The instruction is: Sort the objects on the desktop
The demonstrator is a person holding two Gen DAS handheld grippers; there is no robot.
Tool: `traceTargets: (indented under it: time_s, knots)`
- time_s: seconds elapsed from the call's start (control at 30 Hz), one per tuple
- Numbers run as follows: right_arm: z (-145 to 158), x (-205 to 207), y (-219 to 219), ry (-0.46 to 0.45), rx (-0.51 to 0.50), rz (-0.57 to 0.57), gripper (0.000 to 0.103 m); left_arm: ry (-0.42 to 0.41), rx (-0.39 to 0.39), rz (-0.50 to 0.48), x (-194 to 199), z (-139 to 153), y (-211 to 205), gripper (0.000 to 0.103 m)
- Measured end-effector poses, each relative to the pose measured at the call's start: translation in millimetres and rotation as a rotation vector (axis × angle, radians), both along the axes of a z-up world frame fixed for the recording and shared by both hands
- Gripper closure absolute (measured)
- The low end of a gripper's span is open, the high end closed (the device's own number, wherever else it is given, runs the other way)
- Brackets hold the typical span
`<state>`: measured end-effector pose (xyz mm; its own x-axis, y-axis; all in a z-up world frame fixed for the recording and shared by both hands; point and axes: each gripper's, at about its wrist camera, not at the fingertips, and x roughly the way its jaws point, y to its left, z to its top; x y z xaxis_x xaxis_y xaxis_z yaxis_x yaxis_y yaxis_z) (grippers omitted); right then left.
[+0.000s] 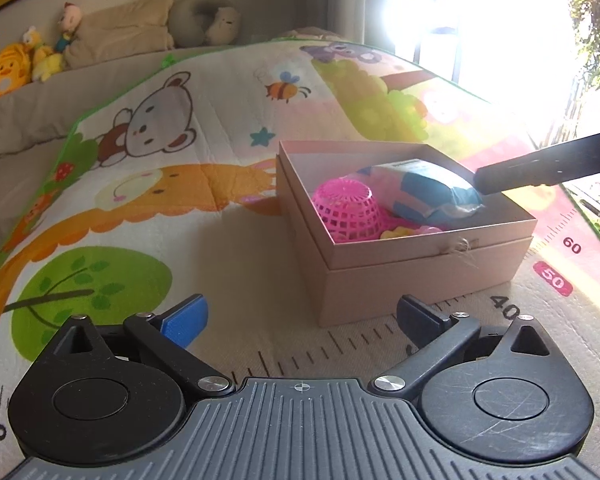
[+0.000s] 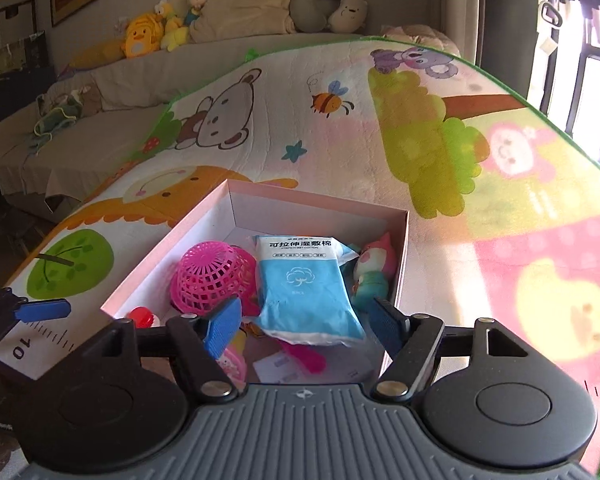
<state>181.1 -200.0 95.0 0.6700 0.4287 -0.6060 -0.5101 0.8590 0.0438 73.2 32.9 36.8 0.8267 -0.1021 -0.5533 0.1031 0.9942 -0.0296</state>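
Observation:
A pink cardboard box (image 1: 420, 249) stands on the play mat, its lid off. An upturned pink mesh basket (image 1: 348, 210) and a blue-and-white cotton-pad packet (image 1: 420, 192) lie in it. My left gripper (image 1: 302, 312) hovers in front of the box, open wide, with nothing between its fingers. My right gripper (image 2: 304, 312) hangs over the box's near end, open. The packet (image 2: 300, 280) lies between its fingers (image 2: 224, 320), and the pads stand clear of it. Beside the packet are the basket (image 2: 208, 276), a pink-and-teal toy (image 2: 374, 272) and small pink and red items.
The cartoon play mat (image 1: 148, 184) has a ruler strip printed along its near edge. Behind it, a beige couch (image 2: 112, 80) carries cushions and plush toys (image 2: 142, 38). A bright window (image 1: 500, 20) glares at the right. A finger of the right gripper (image 1: 540, 164) reaches over the box.

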Motion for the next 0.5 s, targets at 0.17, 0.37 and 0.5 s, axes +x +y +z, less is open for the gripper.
traceTargets:
  time_s: [0.17, 0.37, 0.5]
  knots:
    - [-11, -56, -24, 0.003, 0.094, -0.053, 0.003, 0.016, -0.013, 0.011, -23, -7, -11, 0.000]
    - [-65, -96, -16, 0.086, 0.018, -0.112, 0.000, 0.090, 0.066, 0.066, -43, -21, -34, 0.000]
    - [-87, -94, -7, 0.080, -0.082, -0.134, 0.000, 0.103, 0.107, 0.101, -39, -26, -42, 0.000]
